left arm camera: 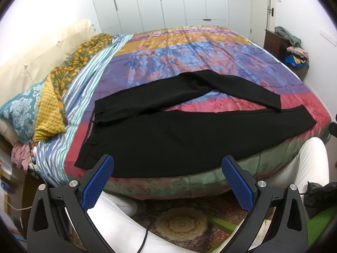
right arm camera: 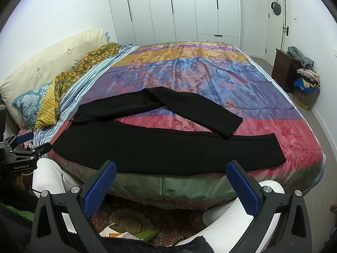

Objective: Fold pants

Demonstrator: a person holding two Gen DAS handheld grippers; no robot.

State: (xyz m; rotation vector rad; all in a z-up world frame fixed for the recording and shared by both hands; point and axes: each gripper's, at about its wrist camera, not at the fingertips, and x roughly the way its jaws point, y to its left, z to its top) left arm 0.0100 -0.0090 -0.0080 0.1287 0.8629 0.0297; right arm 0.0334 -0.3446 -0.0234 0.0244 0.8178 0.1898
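Blue-padded jaws of the left gripper [left arm camera: 167, 168] stood wide apart and empty, off the near edge of the bed [left arm camera: 189, 42]; the right gripper [right arm camera: 170, 175] gaped likewise, holding nothing. Beyond both, black pants [left arm camera: 168, 135] lay spread on the colourful bedspread [right arm camera: 200, 73], waistband toward the pillows [right arm camera: 27, 105], the far leg bent across.

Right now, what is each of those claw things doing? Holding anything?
Left gripper: open, holding nothing, short of the pants.
Right gripper: open, holding nothing.
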